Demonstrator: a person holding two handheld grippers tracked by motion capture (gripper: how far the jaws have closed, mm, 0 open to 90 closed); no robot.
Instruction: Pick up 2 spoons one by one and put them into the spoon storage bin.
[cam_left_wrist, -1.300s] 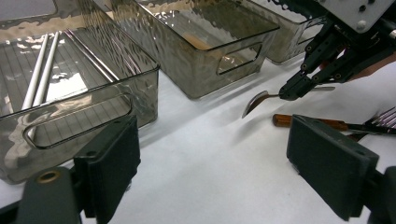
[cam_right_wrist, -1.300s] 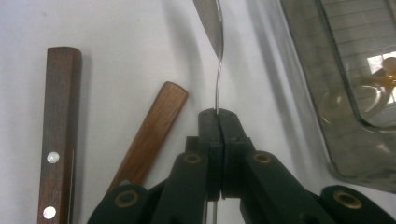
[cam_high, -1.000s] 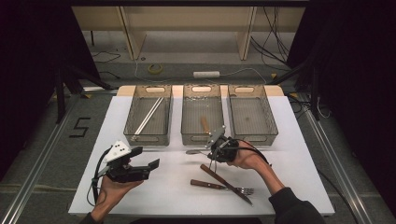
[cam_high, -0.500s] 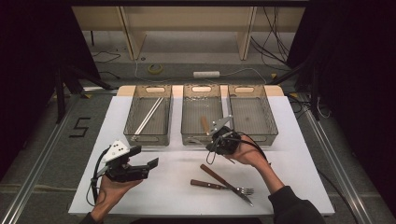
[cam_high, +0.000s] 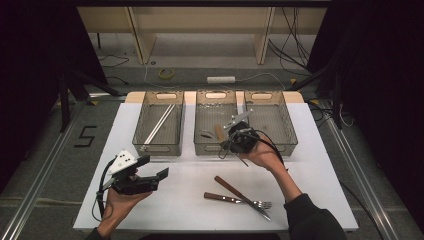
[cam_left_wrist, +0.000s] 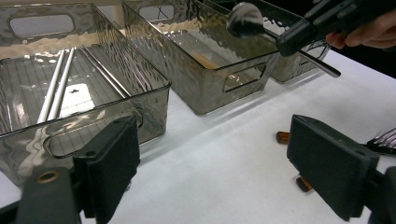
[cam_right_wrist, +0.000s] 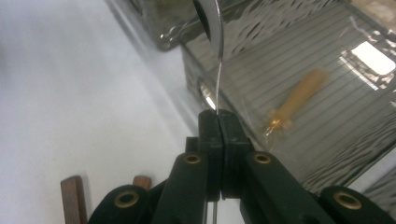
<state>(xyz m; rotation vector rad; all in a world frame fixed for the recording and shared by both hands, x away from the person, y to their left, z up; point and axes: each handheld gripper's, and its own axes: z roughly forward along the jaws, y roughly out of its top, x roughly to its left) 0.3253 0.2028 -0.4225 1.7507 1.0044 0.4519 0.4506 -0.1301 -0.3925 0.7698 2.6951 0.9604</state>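
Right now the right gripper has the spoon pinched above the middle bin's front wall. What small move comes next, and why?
Probably carry the spoon a little farther over the middle bin, then lower it. The right gripper is shut on its thin handle, the bowl hangs over the bin, and a wooden-handled utensil already lies inside.

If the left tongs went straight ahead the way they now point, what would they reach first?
Probably the middle bin: the open left tongs point across bare white table at its near wall, though depth is hard to judge.
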